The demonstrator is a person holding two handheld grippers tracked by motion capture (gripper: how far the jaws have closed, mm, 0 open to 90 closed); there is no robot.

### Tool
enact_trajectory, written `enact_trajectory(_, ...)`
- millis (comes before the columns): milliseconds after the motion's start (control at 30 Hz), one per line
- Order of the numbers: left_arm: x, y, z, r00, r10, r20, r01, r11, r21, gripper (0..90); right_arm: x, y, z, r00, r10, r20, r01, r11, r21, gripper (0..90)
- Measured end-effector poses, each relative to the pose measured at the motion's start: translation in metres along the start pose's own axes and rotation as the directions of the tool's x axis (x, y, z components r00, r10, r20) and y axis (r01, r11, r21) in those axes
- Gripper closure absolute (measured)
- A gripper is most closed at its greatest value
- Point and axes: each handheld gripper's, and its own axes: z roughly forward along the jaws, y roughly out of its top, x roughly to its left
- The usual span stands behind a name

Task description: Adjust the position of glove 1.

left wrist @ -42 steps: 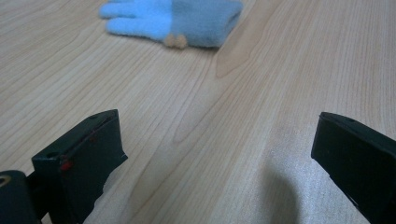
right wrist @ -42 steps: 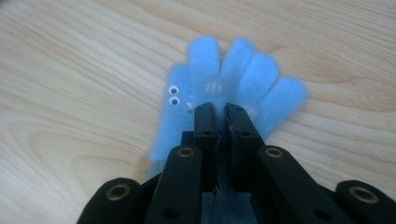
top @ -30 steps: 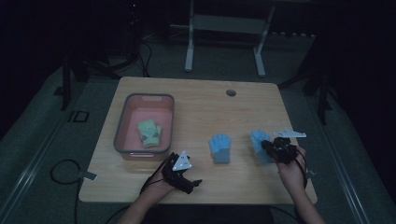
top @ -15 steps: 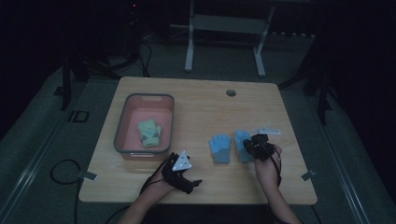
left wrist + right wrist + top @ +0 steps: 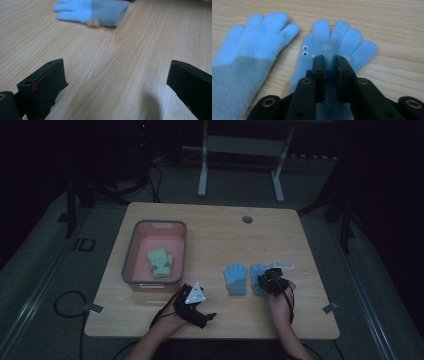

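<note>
On the surface, right tongs, just easing apart over the second glove, should release it squarely beside its mate; left tongs gape empty.

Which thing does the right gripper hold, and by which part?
The right gripper, its jaws just opening a little, has the right-hand blue glove between them at the palm, flat on the table; a real grip cannot be told.

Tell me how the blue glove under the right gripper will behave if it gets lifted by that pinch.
The blue glove looks like fuzzy knit lying flat on the table, so it would probably droop limply around the right gripper. It seems light and unlikely to slip from a pinch. Pushed instead, the fabric would likely bunch rather than slide whole.
</note>
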Motion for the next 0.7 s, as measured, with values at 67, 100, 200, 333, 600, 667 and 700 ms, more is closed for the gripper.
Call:
enact_trajectory(67,0.0,0.0,0.0,1.0,0.0,0.0,0.0,1.0,0.0,1.9,-0.002,0.001,0.0,0.9999,0.002,-0.011,-0.002,1.0,0.0,70.9)
enact_trajectory(100,0.0,0.0,0.0,1.0,0.0,0.0,0.0,1.0,0.0,1.9,-0.003,0.001,-0.001,0.9999,-0.002,-0.012,0.002,1.0,0.0,69.5)
enact_trajectory(200,0.0,0.0,0.0,1.0,-0.001,0.0,0.001,1.0,-0.001,2.0,-0.006,0.004,-0.004,0.9994,-0.023,-0.024,0.023,1.0,0.0,68.4)
enact_trajectory(333,0.0,0.0,0.0,1.0,-0.003,0.002,0.003,1.0,-0.001,1.9,-0.016,0.011,-0.016,0.9914,-0.116,-0.062,0.115,0.993,-0.015,63.5)
enact_trajectory(600,0.001,0.0,0.001,1.0,-0.002,0.0,0.002,1.0,0.009,2.0,-0.034,0.022,-0.04,0.9443,-0.245,-0.22,0.231,0.969,-0.086,62.8)
enact_trajectory(667,0.0,0.0,0.001,1.0,-0.001,-0.002,0.001,1.0,0.01,2.0,-0.036,0.024,-0.044,0.9215,-0.291,-0.257,0.272,0.956,-0.108,63.3)
enact_trajectory(700,0.0,0.0,0.001,1.0,0.001,-0.002,-0.001,0.9999,0.01,2.0,-0.037,0.025,-0.044,0.9176,-0.303,-0.258,0.284,0.953,-0.109,63.3)
